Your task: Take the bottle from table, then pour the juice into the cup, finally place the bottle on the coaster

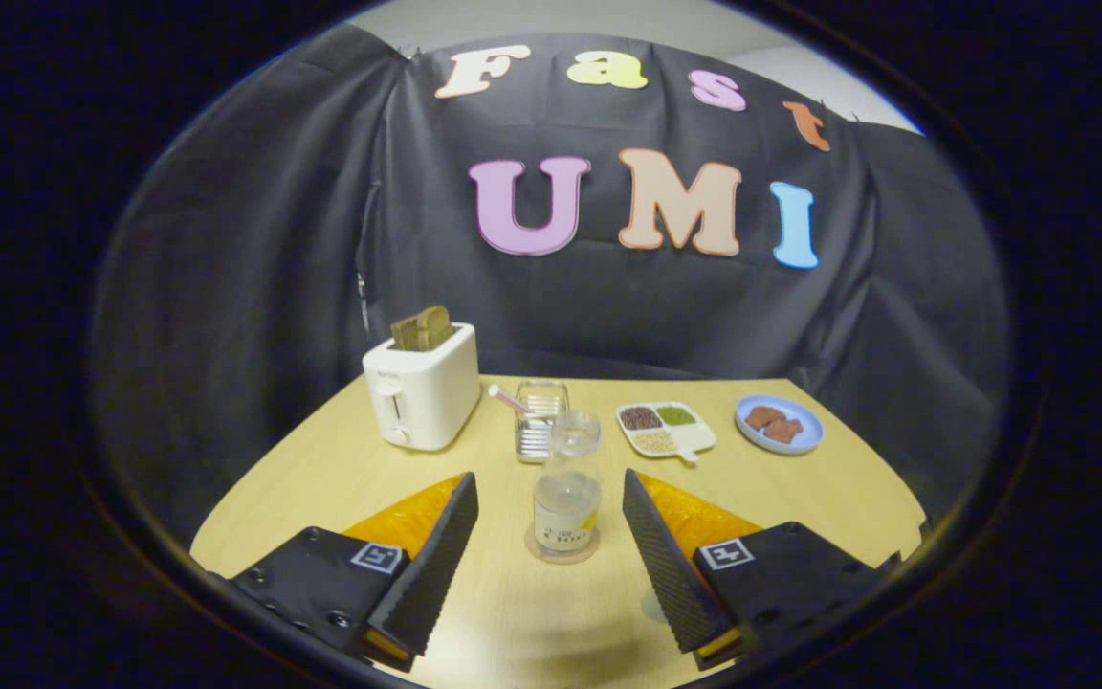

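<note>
Jaws spread wide, the gripper (551,536) holds nothing — the bottle (567,483) stands upright between the fingers, touching neither.

Clear, with a little pale liquid low inside, the bottle sits on a round coaster (562,553) on the light wooden worktop (828,493). Just beyond it lies a metal cup (539,421) with a pink straw (507,398). A white toaster (422,387) with toast stands to its left; a divided dish (664,428) of grains and a blue plate (780,424) with brown pieces lie to its right.
</note>
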